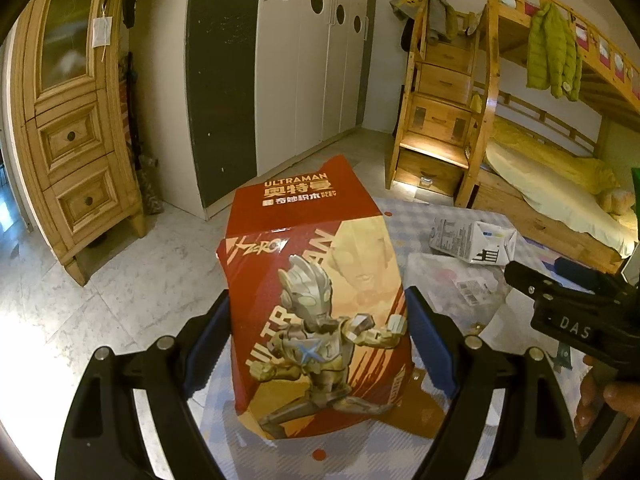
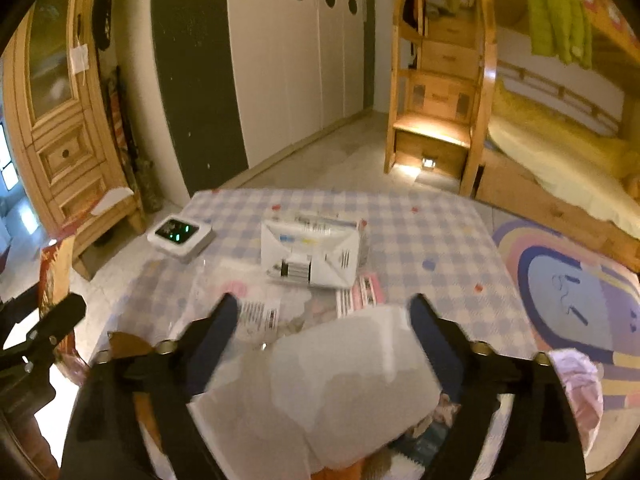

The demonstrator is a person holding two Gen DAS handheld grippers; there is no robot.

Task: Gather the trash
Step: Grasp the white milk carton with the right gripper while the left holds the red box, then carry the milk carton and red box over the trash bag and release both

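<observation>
— Where's the red printed cardboard Ultraman box [image 1: 316,300]?
— Clamped in the left gripper [image 1: 318,344], long axis pointing away, over the checked table's [image 1: 420,224] left edge.
— Right gripper [image 2: 322,340]?
— Spread around white crumpled paper [image 2: 320,384]; whether it pinches, I can't tell.

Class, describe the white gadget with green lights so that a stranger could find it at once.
Start at the checked tablecloth. At its far left corner, beside the wooden cabinet, lies the gadget. Unlike the flattened white carton nearby, it has a dark screen with glowing green lights.
</observation>
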